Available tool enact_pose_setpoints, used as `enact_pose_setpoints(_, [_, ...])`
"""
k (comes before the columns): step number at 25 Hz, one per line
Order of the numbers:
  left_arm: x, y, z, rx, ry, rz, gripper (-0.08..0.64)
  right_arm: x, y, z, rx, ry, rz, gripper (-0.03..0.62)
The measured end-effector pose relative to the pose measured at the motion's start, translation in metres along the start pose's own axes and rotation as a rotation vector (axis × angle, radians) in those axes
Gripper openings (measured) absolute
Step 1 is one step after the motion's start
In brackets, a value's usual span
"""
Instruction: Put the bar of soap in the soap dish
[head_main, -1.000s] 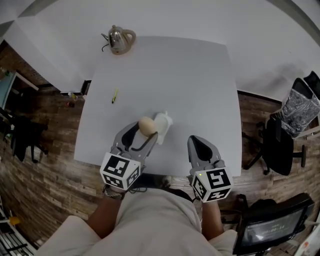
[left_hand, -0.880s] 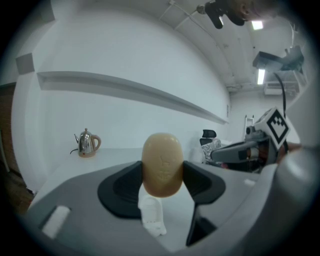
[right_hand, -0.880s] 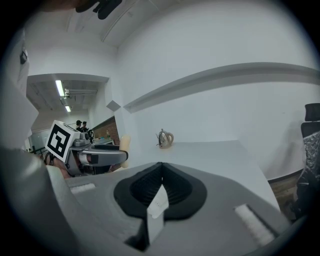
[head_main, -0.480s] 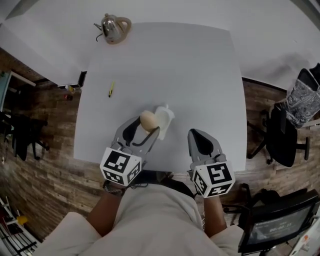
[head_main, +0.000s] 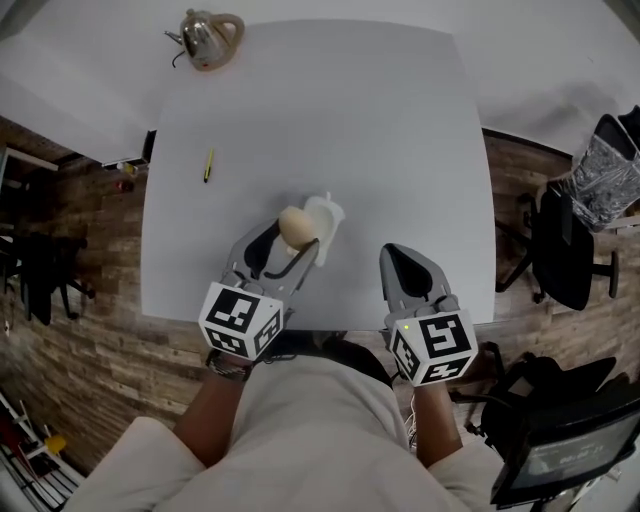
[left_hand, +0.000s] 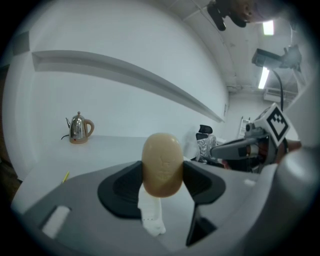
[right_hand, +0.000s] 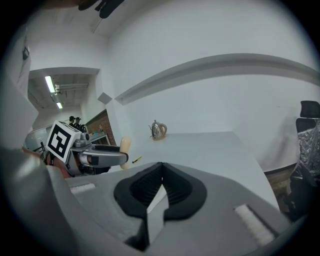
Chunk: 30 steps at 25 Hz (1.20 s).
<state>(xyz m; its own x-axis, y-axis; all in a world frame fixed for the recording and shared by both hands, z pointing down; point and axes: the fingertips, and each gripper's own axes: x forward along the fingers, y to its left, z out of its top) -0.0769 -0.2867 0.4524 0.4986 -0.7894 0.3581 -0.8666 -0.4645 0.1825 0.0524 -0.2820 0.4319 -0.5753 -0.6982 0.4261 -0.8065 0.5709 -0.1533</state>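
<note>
A tan oval bar of soap (head_main: 294, 226) is clamped between the jaws of my left gripper (head_main: 291, 238), held above the white table (head_main: 330, 130). In the left gripper view the soap (left_hand: 162, 164) stands on end between the black pads, with the white soap dish (left_hand: 152, 217) showing below it. In the head view the soap dish (head_main: 325, 222) lies on the table just right of the soap. My right gripper (head_main: 404, 270) is shut and empty near the table's front edge; its pads (right_hand: 161, 186) meet. From the right gripper view, the soap (right_hand: 125, 148) sticks out of the left gripper.
A metal kettle (head_main: 208, 36) stands at the table's far left corner. A yellow pen (head_main: 208, 164) lies near the left edge. Beyond the table's right side are a black office chair (head_main: 565, 265) and a silvery bag (head_main: 606, 185).
The head view has shifted, so the table sits a bit higher and further left in the picture. The left gripper still holds the soap beside the dish; the right gripper stays shut.
</note>
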Motion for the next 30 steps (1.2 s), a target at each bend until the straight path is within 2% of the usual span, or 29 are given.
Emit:
enact_pose_setpoints(13, [0.016,0.005,-0.019,-0.027,0.058,-0.056,0.267,0.013,-0.006,-0.014,0.039,0.035,-0.039,0.002])
enact_pose_setpoints(30, [0.025,0.014,-0.055,-0.059,0.137,-0.059,0.267,0.024,-0.006,-0.044,0.103,0.084,-0.062,0.002])
